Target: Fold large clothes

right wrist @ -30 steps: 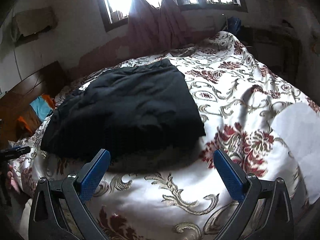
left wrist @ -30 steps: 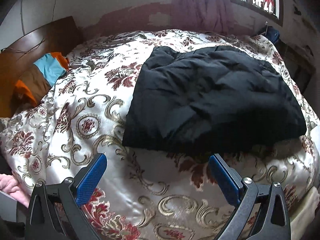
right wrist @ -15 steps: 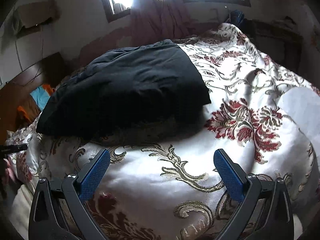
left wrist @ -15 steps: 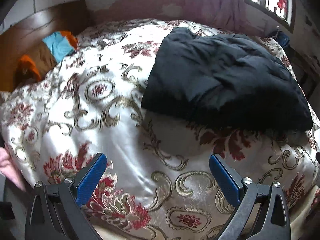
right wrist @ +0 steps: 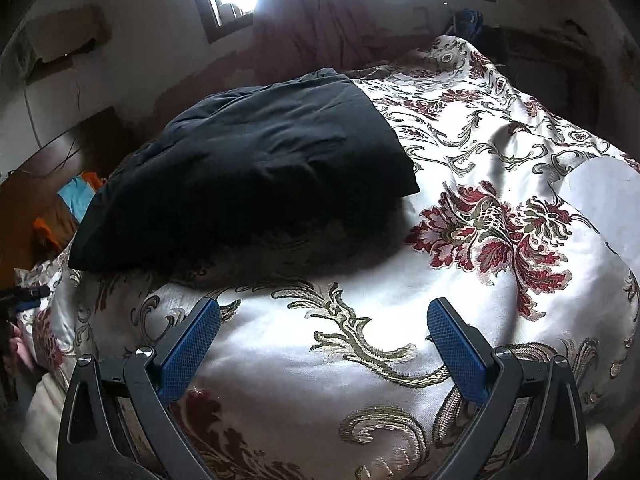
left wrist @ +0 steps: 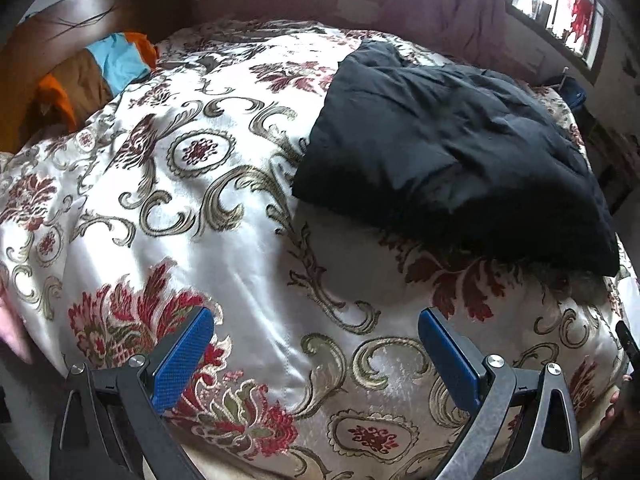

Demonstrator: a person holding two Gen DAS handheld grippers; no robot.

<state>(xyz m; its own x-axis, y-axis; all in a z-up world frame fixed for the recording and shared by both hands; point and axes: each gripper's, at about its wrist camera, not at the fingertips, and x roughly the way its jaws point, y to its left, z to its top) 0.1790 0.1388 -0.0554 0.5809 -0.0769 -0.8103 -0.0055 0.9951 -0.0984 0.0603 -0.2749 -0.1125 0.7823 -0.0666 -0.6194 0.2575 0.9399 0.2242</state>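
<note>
- Black padded garment (left wrist: 452, 144): lies on the bed (left wrist: 224, 216), already a thick rectangular bundle, toward the far edge by the window wall; near edge faces both cameras
- Left gripper (left wrist: 316, 356): jaws spread wide, nothing held, above the bedspread near the bed's near edge, well short of the garment's near-left corner
- Right gripper (right wrist: 324, 344): jaws likewise apart and empty, above the near edge, short of the garment's near-right corner
- Step in hand, by judgement: reach for the two near corners
- Handling advice: bite all layers at each corner, keep clear of the slippery bedspread, lift both sides level, carry the edge over evenly
- Headboard (left wrist: 92, 12) corner: orange, blue and brown cloth (left wrist: 96, 72), not involved
</note>
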